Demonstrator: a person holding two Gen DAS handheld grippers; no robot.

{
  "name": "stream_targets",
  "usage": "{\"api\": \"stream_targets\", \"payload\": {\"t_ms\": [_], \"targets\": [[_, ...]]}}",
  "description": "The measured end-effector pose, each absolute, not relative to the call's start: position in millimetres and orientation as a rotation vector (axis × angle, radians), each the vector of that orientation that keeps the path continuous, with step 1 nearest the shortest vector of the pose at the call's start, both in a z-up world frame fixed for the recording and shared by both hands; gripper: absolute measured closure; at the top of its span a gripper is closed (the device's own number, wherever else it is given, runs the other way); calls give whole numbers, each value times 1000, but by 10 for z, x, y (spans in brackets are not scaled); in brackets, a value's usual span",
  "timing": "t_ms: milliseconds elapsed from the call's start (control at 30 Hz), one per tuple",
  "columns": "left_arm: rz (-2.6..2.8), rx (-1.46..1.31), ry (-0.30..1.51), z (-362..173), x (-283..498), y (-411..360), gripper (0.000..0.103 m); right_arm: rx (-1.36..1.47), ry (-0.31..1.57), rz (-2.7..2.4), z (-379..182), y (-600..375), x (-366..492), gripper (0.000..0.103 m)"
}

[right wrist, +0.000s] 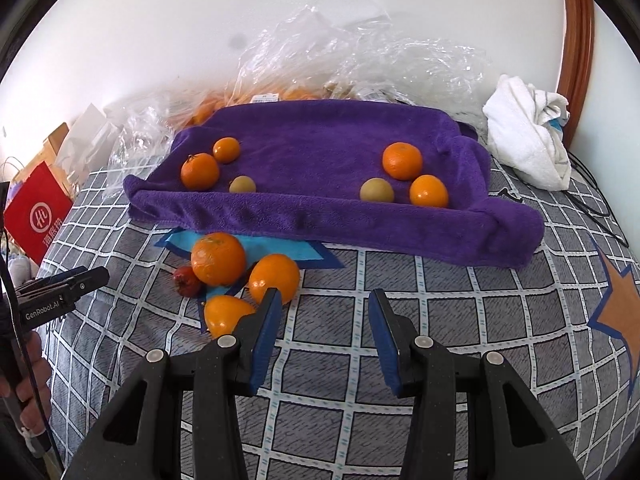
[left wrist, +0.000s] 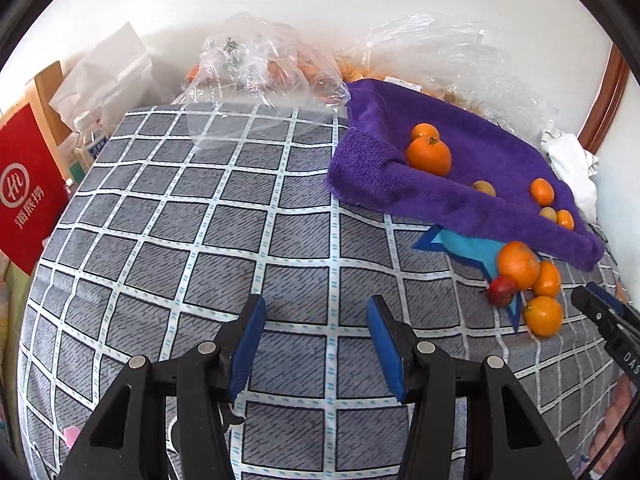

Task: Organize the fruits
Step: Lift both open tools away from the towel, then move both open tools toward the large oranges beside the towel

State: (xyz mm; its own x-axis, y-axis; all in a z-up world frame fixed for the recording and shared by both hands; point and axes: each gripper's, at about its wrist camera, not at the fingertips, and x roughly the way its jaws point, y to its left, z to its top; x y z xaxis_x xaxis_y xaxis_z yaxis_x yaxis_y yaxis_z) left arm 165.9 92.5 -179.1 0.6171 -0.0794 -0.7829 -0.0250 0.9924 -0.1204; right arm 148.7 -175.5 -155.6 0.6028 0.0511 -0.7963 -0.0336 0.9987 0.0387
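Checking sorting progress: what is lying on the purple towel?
On the purple towel: four oranges and two yellowish-brown fruits. Whatever the towel is draped over is hidden.

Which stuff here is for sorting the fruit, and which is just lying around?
For the job:
purple towel
loose oranges
small red fruit
left gripper
right gripper

Just lying about:
white cloth
red bag
plastic bags

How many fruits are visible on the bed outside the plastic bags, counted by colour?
Orange fruits: 7 (4 on the purple towel, 3 in front of it)
Yellow-green fruits: 2, both on the towel
Red fruit: 1, in front of the towel
Total: 10
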Motion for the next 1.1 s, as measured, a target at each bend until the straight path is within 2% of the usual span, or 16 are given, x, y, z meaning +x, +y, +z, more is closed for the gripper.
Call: {"api": "stream_targets", "payload": {"t_ms": [400,600,733,967,1033,1100], "targets": [[-7,-83,853,-1836,1574,902,53,0,937,63,-1670,-1637,1536,58],[-13,-96,853,-1836,1568,921,49,-6,943,61,-1723,-1625,1607,57],[-20,-88,859,-1846,1566,903,40,5,945,65,-1757,-1629,1626,57],[-30,-100,859,-1844,1568,911,38,40,963,68,-1781,-1693,1740,53],[-40,-109,858,-1847,1572,917,36,56,967,83,-1793,-1715,1748,61],[-44,-120,856,-1849,1567,930,36,63,988,88,-1819,-1726,1754,78]]}}
